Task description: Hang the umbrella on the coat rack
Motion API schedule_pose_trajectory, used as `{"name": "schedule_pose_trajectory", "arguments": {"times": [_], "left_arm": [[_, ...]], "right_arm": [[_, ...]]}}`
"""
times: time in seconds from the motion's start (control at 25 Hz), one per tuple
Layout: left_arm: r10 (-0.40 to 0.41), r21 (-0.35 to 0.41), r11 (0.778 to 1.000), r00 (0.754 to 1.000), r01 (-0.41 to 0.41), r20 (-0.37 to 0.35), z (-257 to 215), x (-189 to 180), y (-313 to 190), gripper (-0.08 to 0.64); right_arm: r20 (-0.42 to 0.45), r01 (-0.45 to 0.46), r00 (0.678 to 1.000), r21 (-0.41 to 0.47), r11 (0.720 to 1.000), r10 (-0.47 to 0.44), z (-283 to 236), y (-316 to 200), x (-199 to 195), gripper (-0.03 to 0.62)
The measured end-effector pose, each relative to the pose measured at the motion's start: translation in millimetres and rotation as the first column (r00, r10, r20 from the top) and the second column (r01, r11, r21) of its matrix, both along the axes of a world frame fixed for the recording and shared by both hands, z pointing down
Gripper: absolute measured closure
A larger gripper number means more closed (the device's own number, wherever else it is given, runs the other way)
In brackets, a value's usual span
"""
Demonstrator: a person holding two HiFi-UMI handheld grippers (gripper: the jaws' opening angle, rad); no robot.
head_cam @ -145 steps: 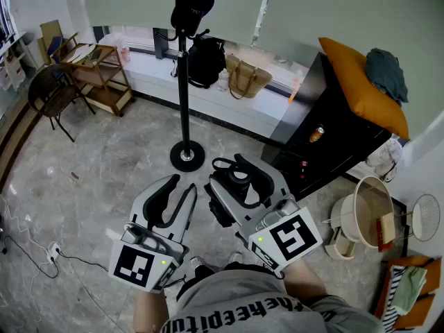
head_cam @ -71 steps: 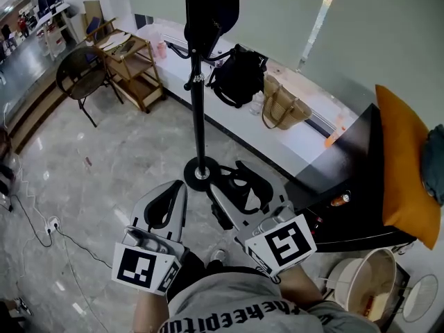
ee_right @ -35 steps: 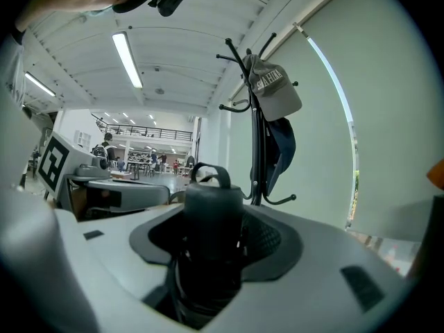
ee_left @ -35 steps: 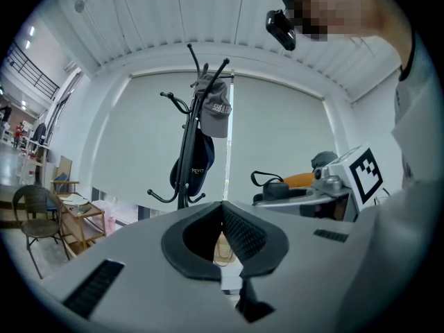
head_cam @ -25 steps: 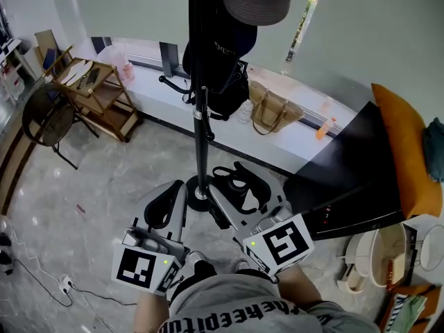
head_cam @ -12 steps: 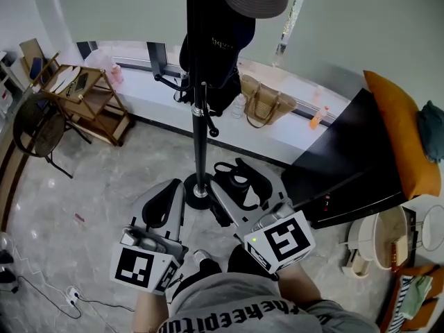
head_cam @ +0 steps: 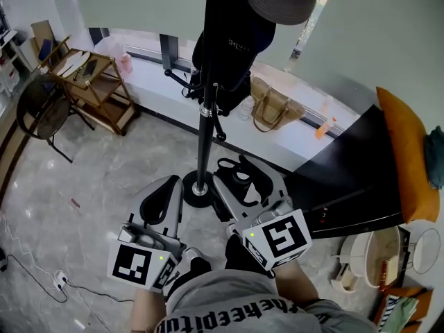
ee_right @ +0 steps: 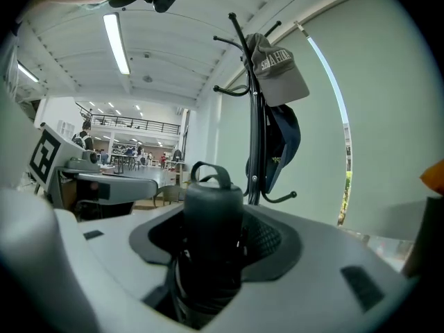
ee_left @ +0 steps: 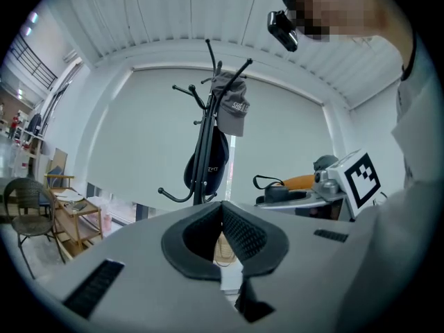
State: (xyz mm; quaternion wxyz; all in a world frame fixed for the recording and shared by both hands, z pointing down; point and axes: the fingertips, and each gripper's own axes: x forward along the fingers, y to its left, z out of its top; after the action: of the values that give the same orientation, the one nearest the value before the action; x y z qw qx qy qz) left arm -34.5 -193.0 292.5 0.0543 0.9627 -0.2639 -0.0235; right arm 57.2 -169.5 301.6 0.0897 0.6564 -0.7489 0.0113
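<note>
A black folded umbrella [ee_right: 211, 234] with a wrist loop [head_cam: 234, 165] at its handle end stands clamped in my right gripper [head_cam: 244, 186], whose jaws are shut on it. The black coat rack [head_cam: 206, 109] rises just ahead, its round base [head_cam: 197, 193] on the floor between the two grippers. A grey cap [ee_right: 277, 68] and a dark cap [ee_right: 283, 141] hang on its upper hooks; a lower hook [ee_right: 281, 198] is bare. My left gripper [head_cam: 162, 203] is level beside the base, shut with nothing between its pads.
A black cabinet [head_cam: 361, 179] with an orange cushion [head_cam: 413, 161] stands to the right. A straw bag [head_cam: 275, 109] and a black bag sit on the window ledge behind the rack. A wooden shelf cart [head_cam: 87, 85] and a chair [head_cam: 41, 113] are at the left.
The view has drawn nearer to the coat rack over the last seconds; its pole and caps now loom closer above the grippers. The right gripper edged forward and slightly down with the umbrella.
</note>
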Motion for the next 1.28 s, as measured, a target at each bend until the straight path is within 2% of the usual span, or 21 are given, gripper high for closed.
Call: {"name": "schedule_pose_trajectory", "arguments": {"times": [0.56,1.0,1.28], "left_arm": [[-0.179,-0.027,0.983,0.984,0.179,0.007,7.0,21.7,-11.8,0.545],[-0.301,-0.045,0.952,0.953,0.302,0.011,14.6,27.5,-15.6,0.545],[-0.382,-0.061,0.922,0.924,0.382,0.014,19.9,25.9,-15.6,0.545]], "right_arm": [[-0.009,0.171,0.985,-0.064,0.983,-0.172,22.4,-32.9,22.7,0.357],[-0.013,0.259,0.965,-0.117,0.959,-0.262,48.8,-52.7,32.3,0.356],[-0.024,0.311,0.948,-0.149,0.939,-0.318,63.4,-62.8,34.3,0.357]]}}
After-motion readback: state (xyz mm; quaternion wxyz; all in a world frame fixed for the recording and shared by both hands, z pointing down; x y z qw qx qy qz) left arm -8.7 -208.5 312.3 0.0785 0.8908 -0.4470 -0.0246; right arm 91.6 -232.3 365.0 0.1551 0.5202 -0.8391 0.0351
